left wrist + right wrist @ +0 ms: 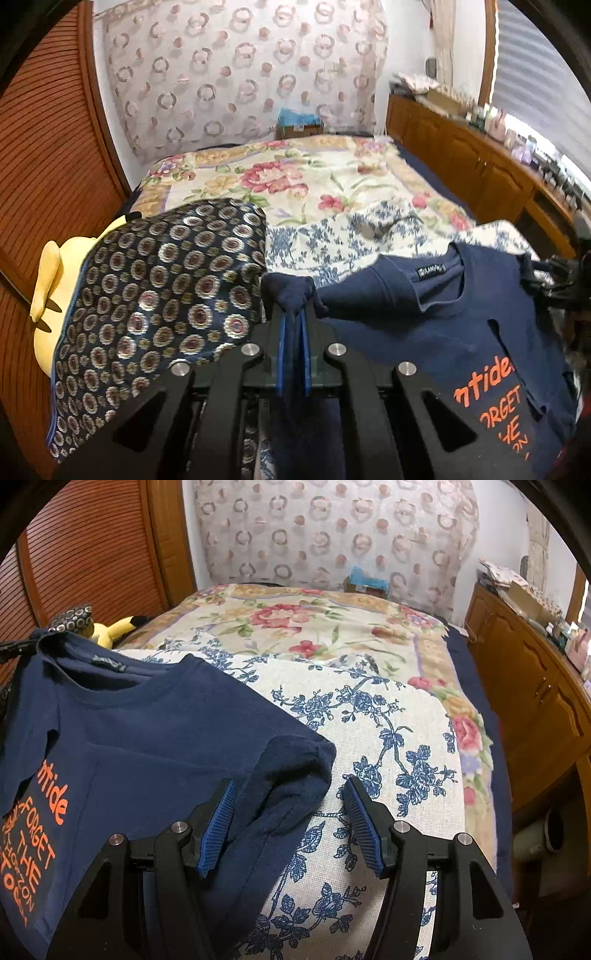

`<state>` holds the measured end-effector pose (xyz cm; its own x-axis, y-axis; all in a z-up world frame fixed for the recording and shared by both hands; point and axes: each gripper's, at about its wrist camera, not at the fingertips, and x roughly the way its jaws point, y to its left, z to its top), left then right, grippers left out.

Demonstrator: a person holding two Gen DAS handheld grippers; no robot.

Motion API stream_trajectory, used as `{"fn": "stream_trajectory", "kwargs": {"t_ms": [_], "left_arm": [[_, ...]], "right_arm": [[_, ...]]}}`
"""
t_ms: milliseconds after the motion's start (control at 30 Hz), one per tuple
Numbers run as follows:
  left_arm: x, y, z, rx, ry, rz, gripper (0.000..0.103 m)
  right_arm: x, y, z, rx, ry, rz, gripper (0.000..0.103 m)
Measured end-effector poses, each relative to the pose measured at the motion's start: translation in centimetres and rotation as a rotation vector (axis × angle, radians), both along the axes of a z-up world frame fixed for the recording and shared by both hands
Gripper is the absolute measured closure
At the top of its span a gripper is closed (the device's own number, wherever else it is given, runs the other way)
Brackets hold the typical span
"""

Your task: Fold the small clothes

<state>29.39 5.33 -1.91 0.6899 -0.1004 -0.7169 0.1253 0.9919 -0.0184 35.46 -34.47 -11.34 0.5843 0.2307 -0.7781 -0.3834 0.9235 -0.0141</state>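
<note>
A small navy T-shirt [454,314] with orange lettering lies on the blue-flowered white cloth [369,731] on the bed. In the left wrist view my left gripper [293,317] is shut on the shirt's left sleeve, a bunch of navy fabric sticking out past the blue pads, and that side is lifted. In the right wrist view the T-shirt [147,731] lies at the left, and my right gripper [290,794] stands open over its right sleeve [291,771]. The sleeve lies between the pads without being pressed.
A dark cushion with a ring pattern [159,295] and a yellow plush toy [55,288] lie at the bed's left. A flowered bedspread [314,627] covers the far bed. A wooden cabinet [535,701] runs along the right, and a slatted wooden door [44,147] is at the left.
</note>
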Motion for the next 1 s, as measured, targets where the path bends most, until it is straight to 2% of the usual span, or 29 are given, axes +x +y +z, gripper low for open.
{"fn": "stream_trajectory", "kwargs": {"t_ms": [133, 200, 267, 333, 467, 733, 867, 1000], "left_arm": [[-1.1, 1.0, 1.1, -0.021, -0.041, 0.015, 0.098], [-1.4, 1.1, 1.3, -0.026, -0.045, 0.006, 0.098], [-1.9, 1.0, 1.5, -0.031, -0.054, -0.004, 0.099], [-2.6, 0.7, 1.8, -0.049, -0.067, -0.019, 0.099], [-5.1, -0.3, 2.9, -0.069, -0.104, -0.053, 0.099], [-13.5, -1.3, 5.2, -0.094, -0.181, -0.132, 0.1], [-19.0, -0.3, 4.3, -0.104, -0.187, -0.139, 0.1], [-24.2, 1.6, 2.3, -0.113, -0.178, -0.099, 0.1]], "right_arm": [[0.1, -0.1, 0.0, 0.001, 0.0, -0.006, 0.043], [0.1, -0.4, 0.0, 0.013, -0.001, -0.003, 0.057], [0.3, -0.5, 0.1, 0.03, 0.008, 0.011, 0.081], [0.5, -0.4, 0.3, 0.059, 0.029, 0.026, 0.098], [-0.5, 0.2, 1.3, 0.057, -0.01, 0.028, 0.099], [-6.7, 1.5, 7.3, 0.112, -0.148, 0.068, 0.099], [-11.1, 2.1, 7.9, 0.133, -0.156, 0.091, 0.099], [-16.9, 1.9, 7.2, 0.139, -0.141, 0.105, 0.099]]}}
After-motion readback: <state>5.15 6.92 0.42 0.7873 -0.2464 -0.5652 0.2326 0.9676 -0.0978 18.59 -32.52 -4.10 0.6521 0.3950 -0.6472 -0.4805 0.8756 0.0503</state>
